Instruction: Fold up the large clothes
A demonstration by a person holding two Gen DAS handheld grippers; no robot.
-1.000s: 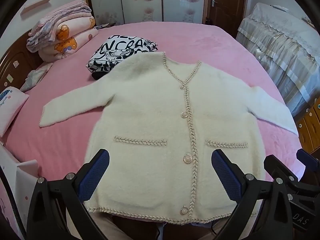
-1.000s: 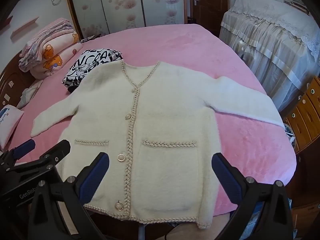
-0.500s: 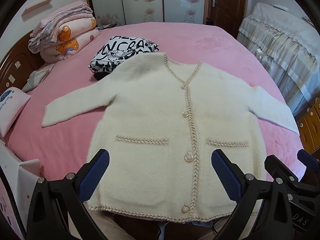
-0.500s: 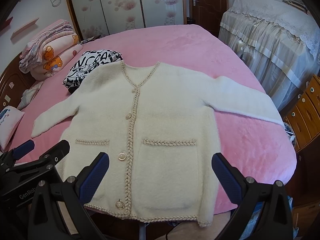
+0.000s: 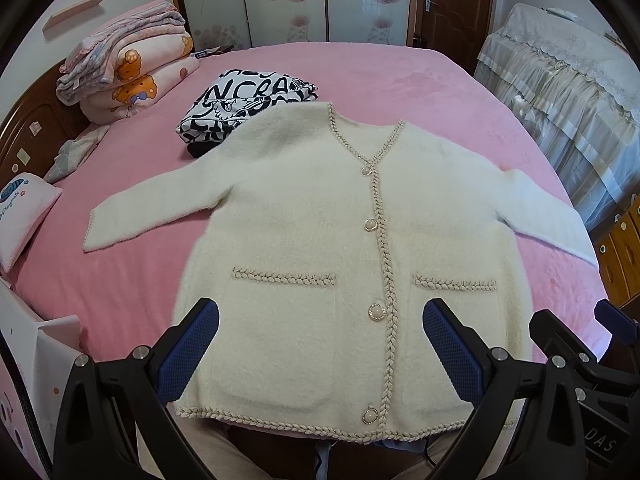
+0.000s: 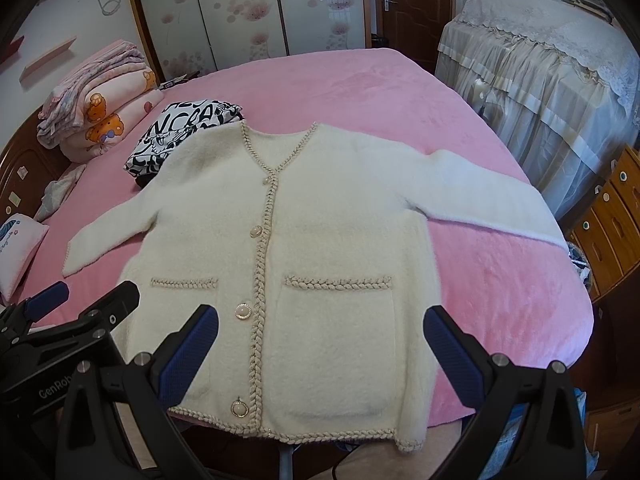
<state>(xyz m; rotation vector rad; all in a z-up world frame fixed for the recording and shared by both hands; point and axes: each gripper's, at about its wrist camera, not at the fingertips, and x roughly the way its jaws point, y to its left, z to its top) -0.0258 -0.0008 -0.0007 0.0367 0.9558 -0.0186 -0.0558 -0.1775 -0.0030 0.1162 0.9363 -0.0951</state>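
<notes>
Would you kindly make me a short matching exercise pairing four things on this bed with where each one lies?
Things:
1. cream cardigan
2. black-and-white garment
3. bear-print quilt
4. small pink pillow

Places:
A. folded in a stack at the far left, by the headboard
B. at the bed's near left edge
C. spread flat in the middle, sleeves out
D. folded, just beyond the cardigan's shoulder

Pairs: 1-C, 2-D, 3-A, 4-B
</notes>
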